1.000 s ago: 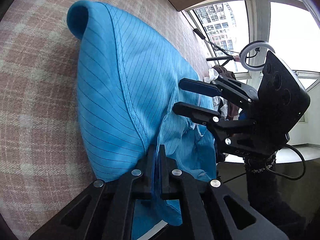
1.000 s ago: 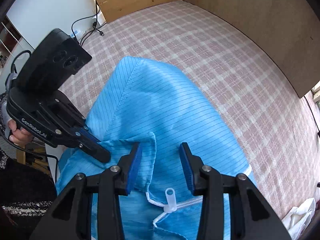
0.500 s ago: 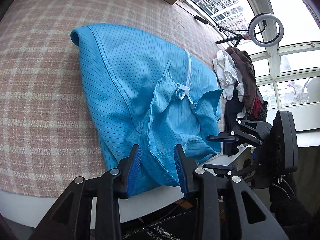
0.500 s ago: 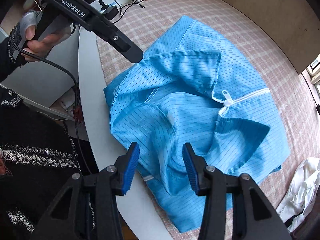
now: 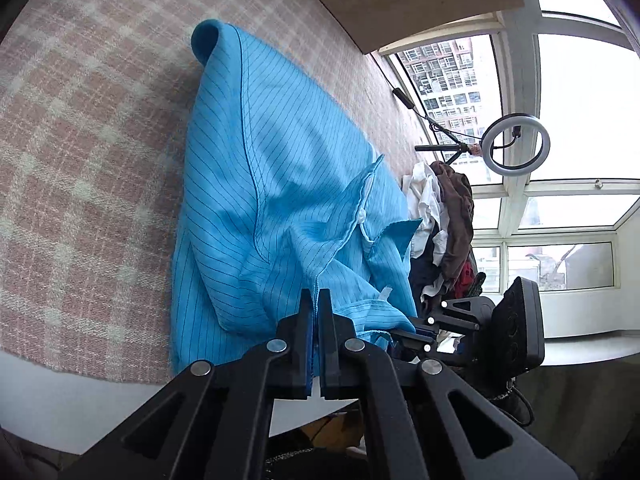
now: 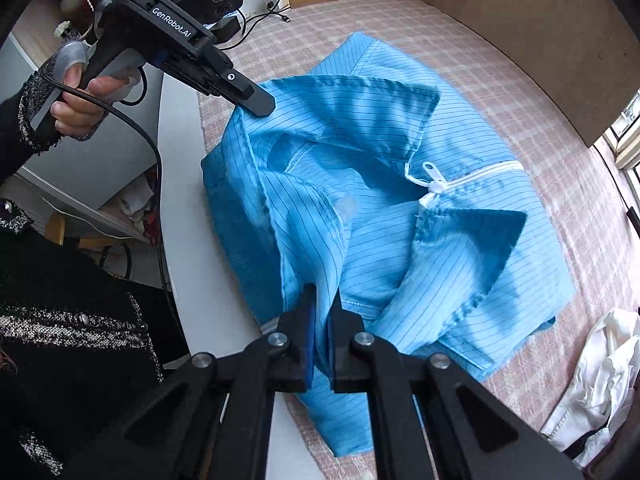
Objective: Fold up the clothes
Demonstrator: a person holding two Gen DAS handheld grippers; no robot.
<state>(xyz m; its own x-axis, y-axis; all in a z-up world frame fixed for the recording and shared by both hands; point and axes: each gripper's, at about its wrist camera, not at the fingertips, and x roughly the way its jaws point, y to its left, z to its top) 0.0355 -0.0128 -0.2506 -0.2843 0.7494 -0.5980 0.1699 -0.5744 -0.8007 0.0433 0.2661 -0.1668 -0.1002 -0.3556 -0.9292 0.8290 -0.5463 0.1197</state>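
**Both tongs clamped on the blue jacket, fold barely begun**

The blue jacket (image 6: 360,168) lies rumpled on the plaid cloth (image 6: 500,80) at the bench's near edge, collar spread, zip partly done up. Left tongs (image 5: 317,300) and right tongs (image 6: 322,300) are each pinched tight on a fold of its near edge. No neat fold shows yet; nearly everything remains.

Only the left view shows the far clothes heap (image 5: 444,216); only the right shows the person's hand (image 6: 76,100).

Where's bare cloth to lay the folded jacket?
Free: the pink plaid tablecloth left of the blue striped zip jacket, and beyond it toward the wooden board. Crowded: the clothes pile at the right.
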